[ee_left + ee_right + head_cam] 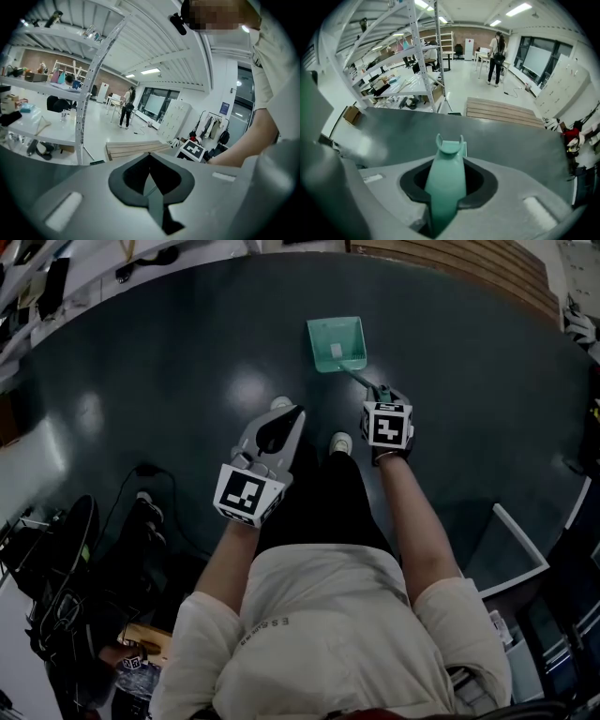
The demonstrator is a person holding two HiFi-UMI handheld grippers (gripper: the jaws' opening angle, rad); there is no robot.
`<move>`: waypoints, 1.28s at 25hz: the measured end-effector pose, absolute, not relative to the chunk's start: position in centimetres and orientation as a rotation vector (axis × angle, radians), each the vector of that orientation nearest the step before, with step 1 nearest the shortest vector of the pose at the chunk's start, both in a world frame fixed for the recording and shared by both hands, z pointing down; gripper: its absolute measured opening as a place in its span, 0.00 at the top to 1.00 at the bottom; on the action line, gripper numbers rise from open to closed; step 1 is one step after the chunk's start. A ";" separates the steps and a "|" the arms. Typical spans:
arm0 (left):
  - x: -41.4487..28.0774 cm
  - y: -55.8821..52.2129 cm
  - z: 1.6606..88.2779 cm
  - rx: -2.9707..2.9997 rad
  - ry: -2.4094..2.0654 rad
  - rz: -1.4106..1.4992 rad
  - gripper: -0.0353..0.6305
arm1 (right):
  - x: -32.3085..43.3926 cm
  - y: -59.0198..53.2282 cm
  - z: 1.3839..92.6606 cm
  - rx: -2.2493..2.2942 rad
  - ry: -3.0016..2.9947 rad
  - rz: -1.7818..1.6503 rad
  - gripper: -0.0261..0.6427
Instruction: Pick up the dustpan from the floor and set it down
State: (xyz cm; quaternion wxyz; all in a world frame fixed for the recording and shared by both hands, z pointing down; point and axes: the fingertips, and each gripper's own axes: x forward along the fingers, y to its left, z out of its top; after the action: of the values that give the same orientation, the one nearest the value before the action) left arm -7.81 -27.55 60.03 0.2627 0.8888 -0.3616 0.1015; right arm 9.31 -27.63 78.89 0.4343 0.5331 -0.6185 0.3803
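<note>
A teal dustpan lies on the dark floor ahead of the person's feet, its thin handle running back toward me. My right gripper points steeply down over the handle's end. In the right gripper view the teal handle runs up between the jaws, and the pads press on both its sides. My left gripper hangs lower left, over the person's legs, away from the dustpan. In the left gripper view its jaws meet with nothing between them.
A white frame lies on the floor at the right. Cables and dark gear crowd the lower left. Wooden planks edge the dark floor at the top right, and white shelving stands beyond it.
</note>
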 end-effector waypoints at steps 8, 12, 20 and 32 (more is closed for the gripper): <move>-8.2 -27.6 56.4 2.442 -1.044 0.222 0.93 | 9.3 -26.9 73.2 1.350 -1.594 0.985 0.85; -7.0 -26.1 53.2 2.476 -1.045 0.179 0.93 | 9.8 -25.5 67.9 1.390 -1.669 0.948 0.85; -5.2 -22.9 46.9 2.546 -1.140 0.078 0.93 | 13.4 -22.1 58.2 1.473 -1.791 0.842 0.85; -3.6 -19.2 39.7 2.635 -1.286 -0.051 0.93 | 18.3 -16.8 51.3 1.494 -1.913 0.756 0.85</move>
State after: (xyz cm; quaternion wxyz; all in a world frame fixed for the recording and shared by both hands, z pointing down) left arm -3.63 -19.21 39.69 0.1043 0.8937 -0.4360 -0.0175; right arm 18.30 -16.78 51.29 0.2953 0.5614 -0.7190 0.2840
